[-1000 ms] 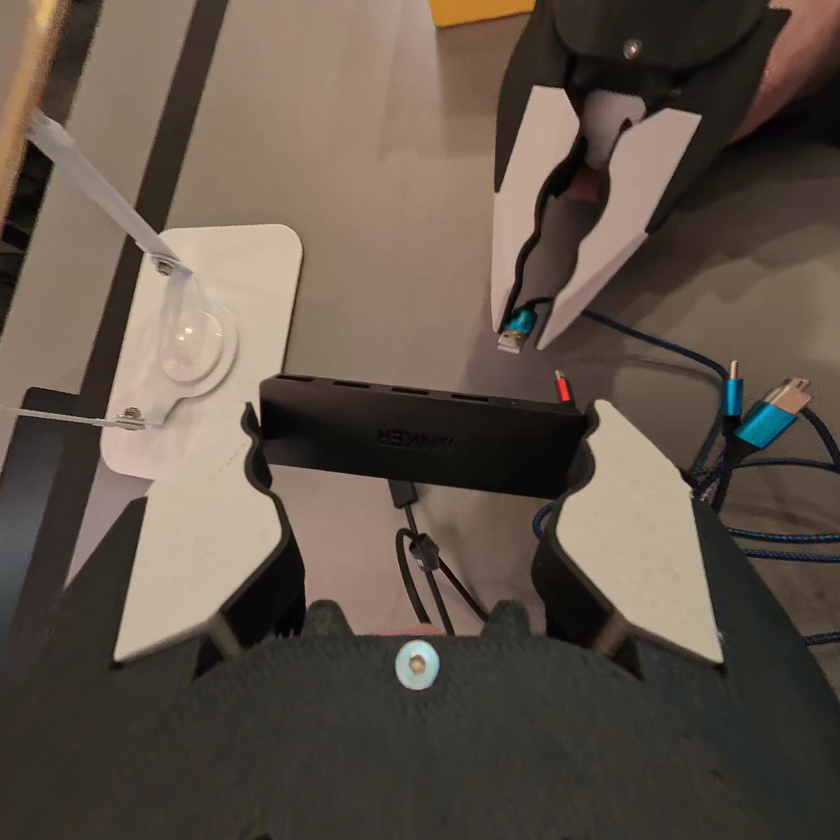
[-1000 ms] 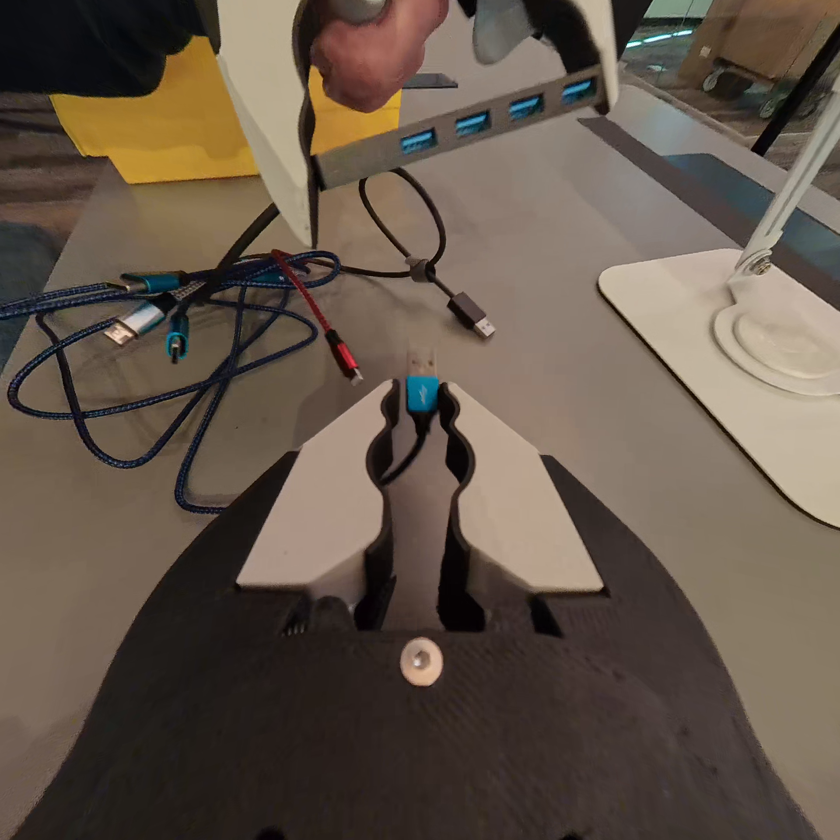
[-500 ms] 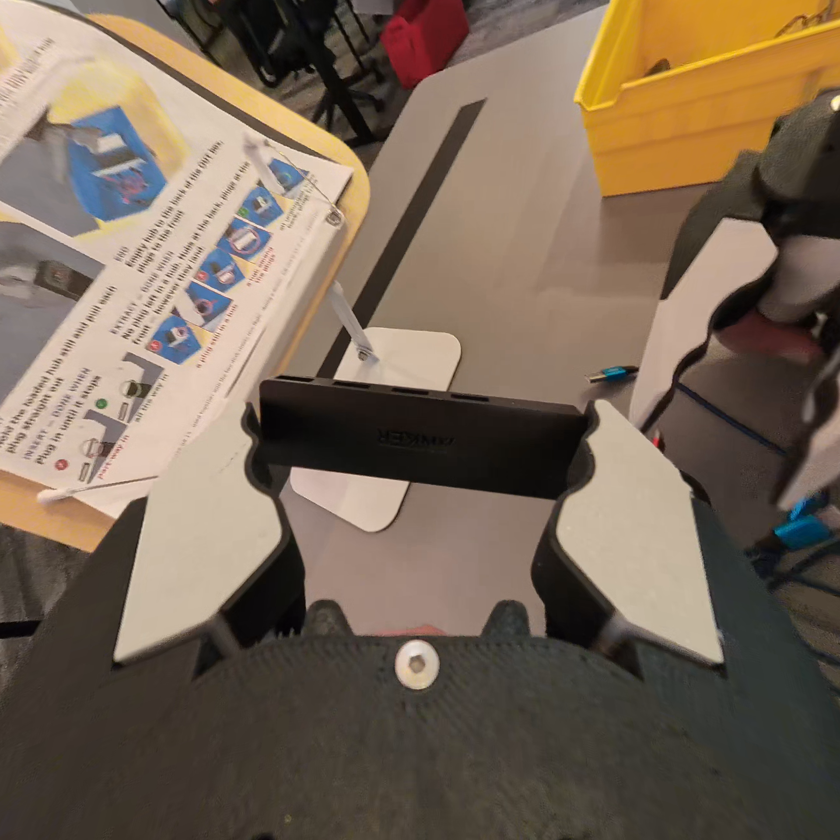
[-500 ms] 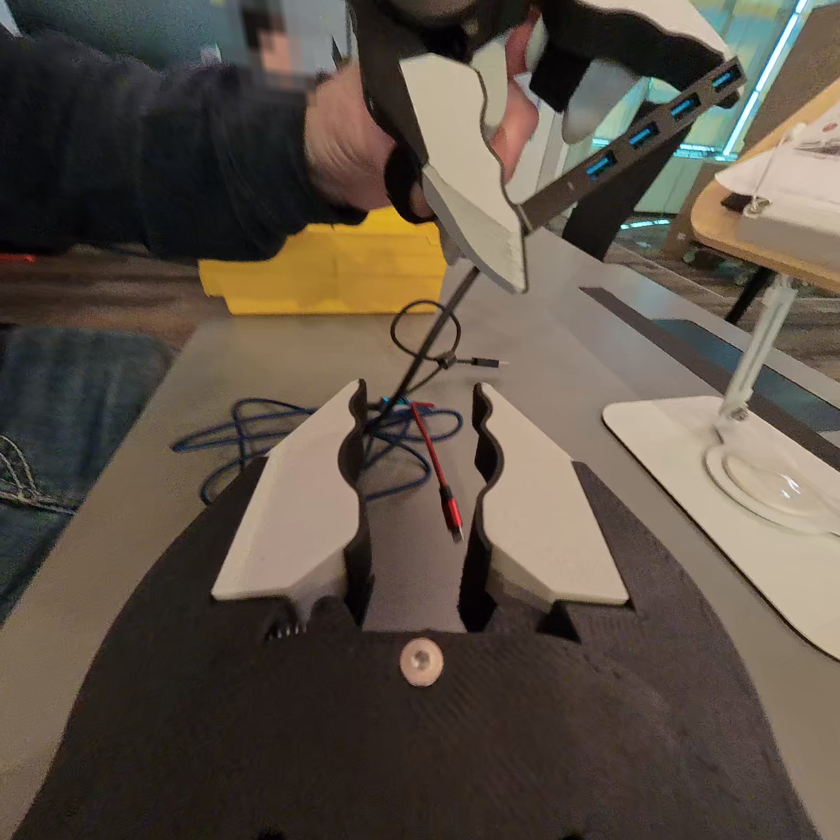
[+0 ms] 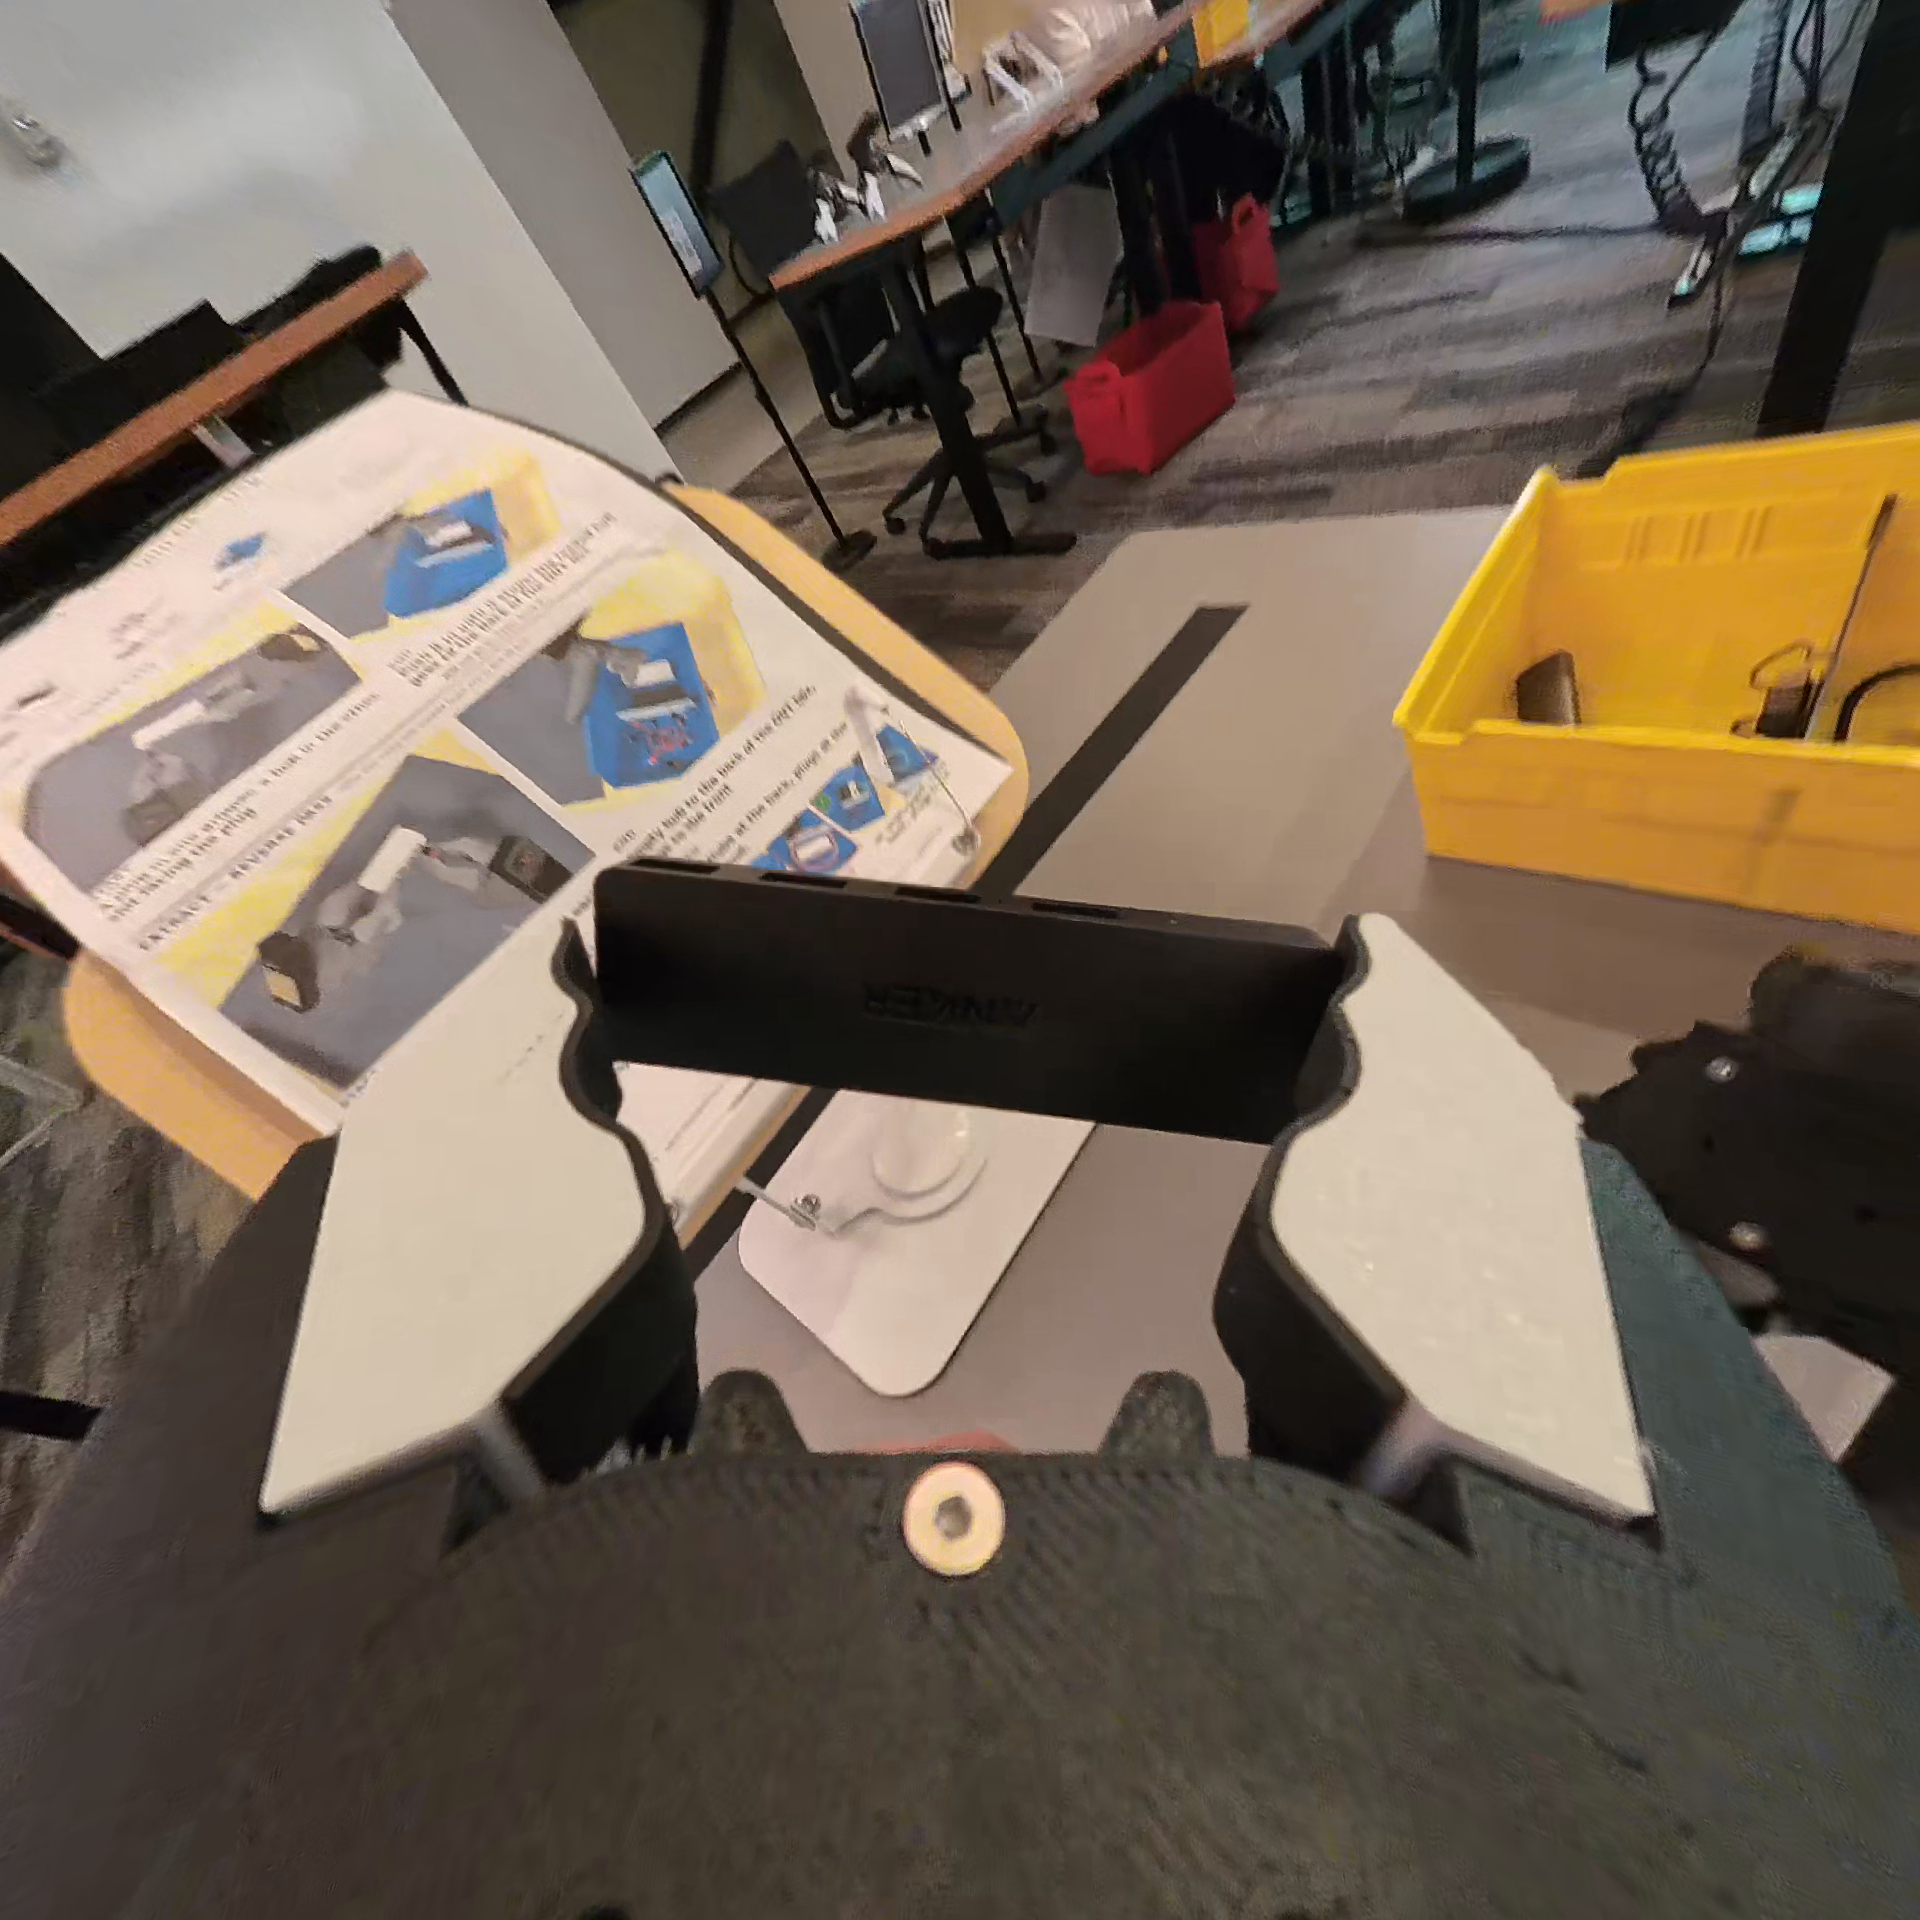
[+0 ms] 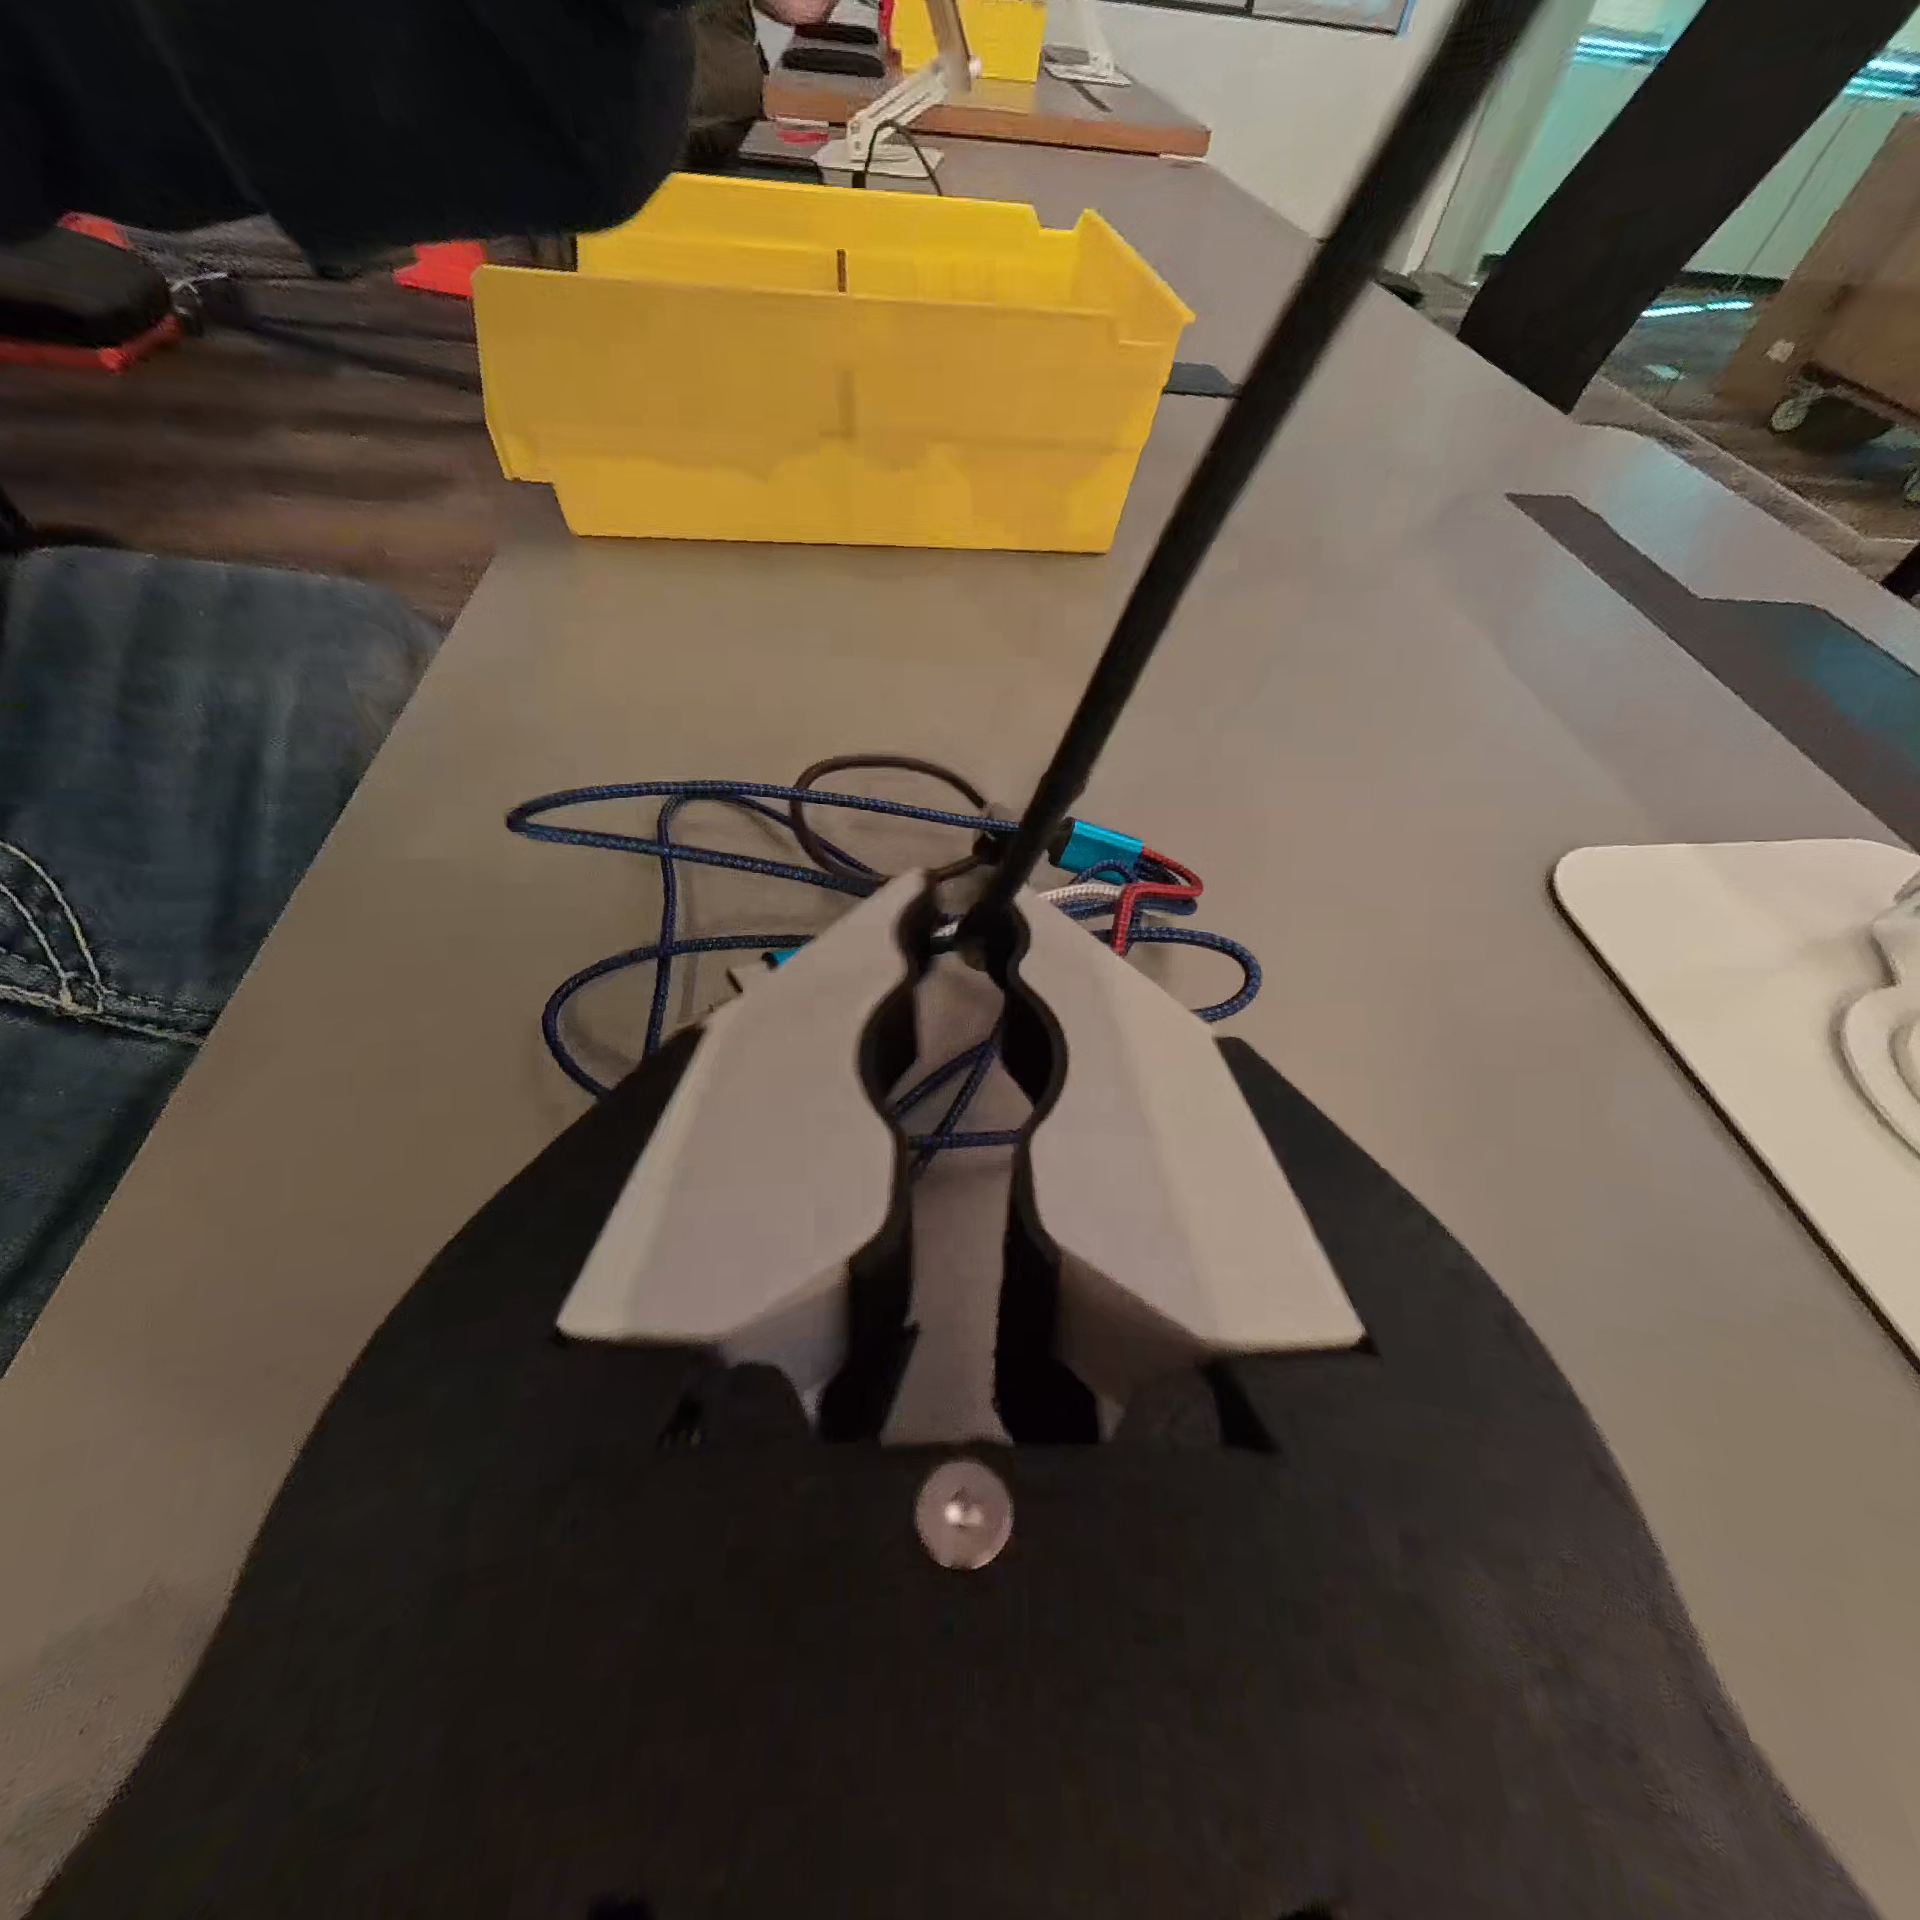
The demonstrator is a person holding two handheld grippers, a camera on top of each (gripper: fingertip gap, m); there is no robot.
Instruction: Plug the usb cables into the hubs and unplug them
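Left gripper [image 5: 961, 1013] is seen clamped on the ends of a black USB hub [image 5: 961, 1003], held aloft above the grey table [image 6: 1351, 727], its ports facing away. Right gripper [image 6: 961, 930] is pinched on the hub's thin black lead [image 6: 1195, 520], drawn taut over a tangle of braided cables [image 6: 727, 883]. Light and rigid, the hub is best gripped at its ends; the limp cables, by their plugs. A yellow bin [image 6: 831, 416] and office desks [image 5: 987, 177] are visible beyond.
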